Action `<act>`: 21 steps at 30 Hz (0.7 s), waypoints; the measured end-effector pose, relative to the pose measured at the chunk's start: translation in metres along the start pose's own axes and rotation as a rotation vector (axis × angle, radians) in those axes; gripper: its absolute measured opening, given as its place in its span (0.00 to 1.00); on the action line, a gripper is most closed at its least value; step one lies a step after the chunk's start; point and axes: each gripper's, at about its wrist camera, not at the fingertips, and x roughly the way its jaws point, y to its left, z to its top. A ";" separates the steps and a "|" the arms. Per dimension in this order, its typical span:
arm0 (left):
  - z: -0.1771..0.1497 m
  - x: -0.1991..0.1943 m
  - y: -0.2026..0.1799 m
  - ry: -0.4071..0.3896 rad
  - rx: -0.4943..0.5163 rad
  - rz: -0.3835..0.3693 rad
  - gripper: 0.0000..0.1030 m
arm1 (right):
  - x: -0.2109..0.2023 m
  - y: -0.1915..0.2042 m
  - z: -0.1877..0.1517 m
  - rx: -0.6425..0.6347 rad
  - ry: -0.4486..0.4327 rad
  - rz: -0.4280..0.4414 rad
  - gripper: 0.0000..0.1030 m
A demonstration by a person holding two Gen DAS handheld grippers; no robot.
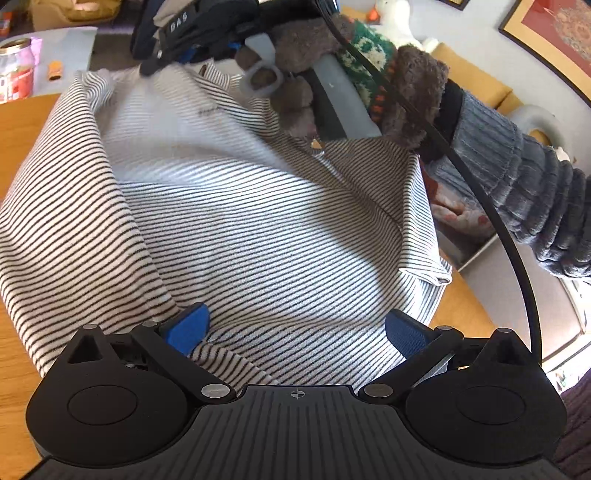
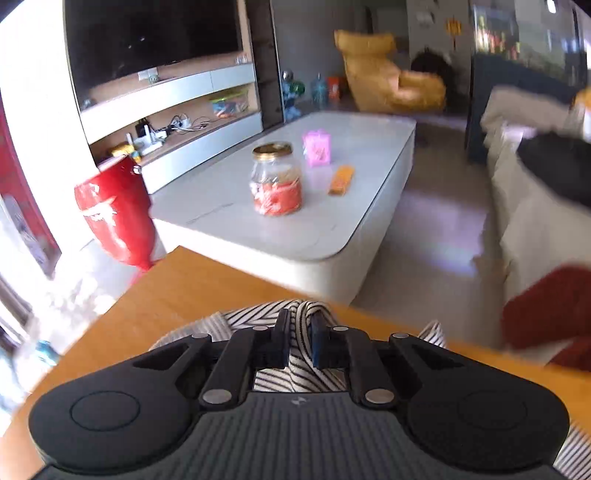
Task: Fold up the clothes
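A black-and-white striped shirt (image 1: 258, 229) lies bunched on the wooden table (image 1: 22, 147) and fills the left wrist view. My left gripper (image 1: 295, 332) is open, its blue pads spread wide just over the near hem. My right gripper (image 2: 298, 341) is shut on a fold of the striped shirt (image 2: 299, 365). In the left wrist view it (image 1: 192, 33) holds the far edge of the shirt lifted, gripped by a hand in a brown knitted glove (image 1: 406, 85).
The wooden table's far edge (image 2: 229, 273) runs near the right gripper. Beyond it stands a white coffee table (image 2: 332, 229) with a glass jar (image 2: 275, 181), a pink box (image 2: 317, 147) and an orange item (image 2: 341, 180). A red vase (image 2: 114, 210) stands on the floor.
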 end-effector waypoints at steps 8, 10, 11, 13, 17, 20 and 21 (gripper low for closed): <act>0.013 -0.006 0.001 -0.032 -0.016 0.007 1.00 | -0.082 -0.055 -0.008 0.099 -0.115 -0.079 0.48; 0.026 -0.012 -0.002 -0.077 -0.008 0.006 1.00 | -0.109 -0.063 -0.034 0.071 -0.136 -0.190 0.52; 0.036 -0.017 -0.001 -0.116 0.008 0.019 1.00 | -0.116 -0.065 -0.049 0.056 -0.114 -0.228 0.59; 0.058 -0.024 0.004 -0.185 0.032 0.083 1.00 | -0.119 -0.069 -0.075 0.025 -0.036 -0.267 0.66; 0.100 -0.004 0.038 -0.200 0.050 0.355 1.00 | -0.106 -0.088 -0.109 -0.043 0.063 -0.371 0.27; 0.122 0.021 0.071 -0.126 0.059 0.553 0.98 | -0.088 -0.123 -0.118 -0.025 0.096 -0.518 0.25; 0.126 0.026 0.082 -0.111 0.064 0.626 0.94 | -0.081 -0.136 -0.122 -0.009 0.117 -0.551 0.28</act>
